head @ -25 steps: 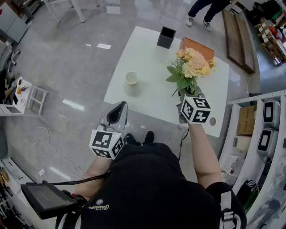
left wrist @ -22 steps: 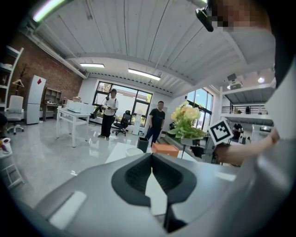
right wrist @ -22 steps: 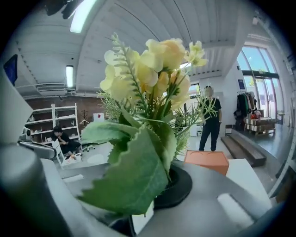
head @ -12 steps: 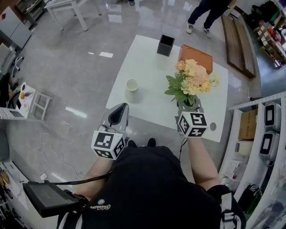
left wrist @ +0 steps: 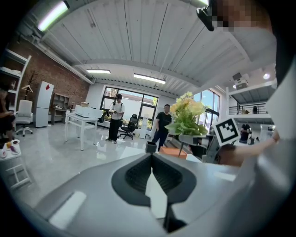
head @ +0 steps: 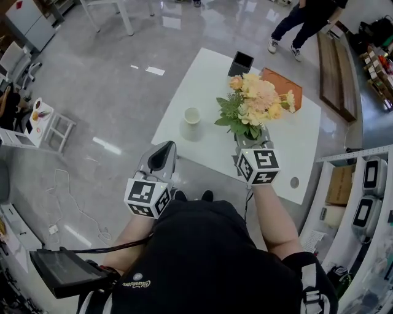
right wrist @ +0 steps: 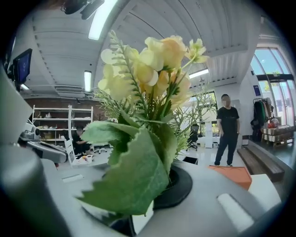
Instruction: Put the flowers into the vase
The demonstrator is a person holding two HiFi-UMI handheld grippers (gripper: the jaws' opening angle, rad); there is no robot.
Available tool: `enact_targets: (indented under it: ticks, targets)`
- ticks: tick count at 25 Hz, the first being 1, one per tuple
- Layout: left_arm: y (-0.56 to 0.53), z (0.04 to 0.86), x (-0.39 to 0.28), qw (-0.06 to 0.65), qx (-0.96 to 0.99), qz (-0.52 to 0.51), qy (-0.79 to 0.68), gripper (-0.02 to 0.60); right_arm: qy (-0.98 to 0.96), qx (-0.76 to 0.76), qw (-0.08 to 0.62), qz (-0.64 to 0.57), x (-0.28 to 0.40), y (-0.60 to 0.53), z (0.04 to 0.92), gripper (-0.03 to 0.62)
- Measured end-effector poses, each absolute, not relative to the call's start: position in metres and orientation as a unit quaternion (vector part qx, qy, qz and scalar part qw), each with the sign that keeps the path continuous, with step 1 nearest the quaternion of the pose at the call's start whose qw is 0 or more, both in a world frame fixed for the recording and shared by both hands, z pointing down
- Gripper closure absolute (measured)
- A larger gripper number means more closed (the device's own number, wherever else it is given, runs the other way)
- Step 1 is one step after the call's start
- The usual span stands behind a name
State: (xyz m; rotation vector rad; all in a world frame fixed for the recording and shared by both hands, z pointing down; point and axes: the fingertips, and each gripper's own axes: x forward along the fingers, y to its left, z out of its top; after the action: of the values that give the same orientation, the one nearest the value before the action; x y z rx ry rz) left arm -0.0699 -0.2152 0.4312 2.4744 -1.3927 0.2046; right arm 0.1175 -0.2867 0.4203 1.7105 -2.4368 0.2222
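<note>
R gripper (head: 247, 142) is clamped on the artificial bouquet (head: 256, 101), low on the stems. Jaws are nearly together w/ the stems pinched between them, and leaves spill over the jaw tops in the right gripper view. Blooms point up and away from me, so the bunch is roughly upright. Stem ends are hidden under the gripper. I read that hold as deliberate: stems go in first. The bouquet hangs over the near-right part of the white table (head: 288, 147), clear of the surface and not in anything yet.

L gripper (head: 162, 150) is closed w/ nothing in it, off the table's near edge on my left. Jaw tips meet in the left gripper view. Prob parked there so it doesn't block the path. It could come in to steady the vase if the vase is light.

Vase (head: 192, 116) is a small white open-top pot, upright on the table, left of the bouquet and well apart from it. It's empty afaict.

Also on the table: black square container (head: 241, 63) at the far edge, flat orange board (head: 285, 83) just beside it. Neither sits between flowers and vase. A person (head: 307, 18) stands on the floor beyond the table, not a factor.

Status imo: grasp done, insertion not yet done. Next needs a move left across the table, stems lined up over the mouth, then down. Risks:
- The mouth looks narrow vs the leaf spread, so low leaves may snag the rim.
- The bunch is top-heavy, so a small vase could tip on release.
</note>
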Motion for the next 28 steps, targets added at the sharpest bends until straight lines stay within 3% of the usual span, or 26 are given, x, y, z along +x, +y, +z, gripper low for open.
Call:
enact_targets:
  ticks: [12, 28]
  targets:
    - [-0.2, 0.426, -0.101, 0.149, 0.839, 0.058, -0.521, 0.575, -0.88, 0.474, 0.012, 0.012, 0.009, -0.31, 0.325, 0.54]
    - [-0.194, 0.431, -0.119, 0.153, 0.828, 0.063, -0.535, 0.574, -0.877, 0.473, 0.077, 0.043, -0.011, -0.323, 0.417, 0.539]
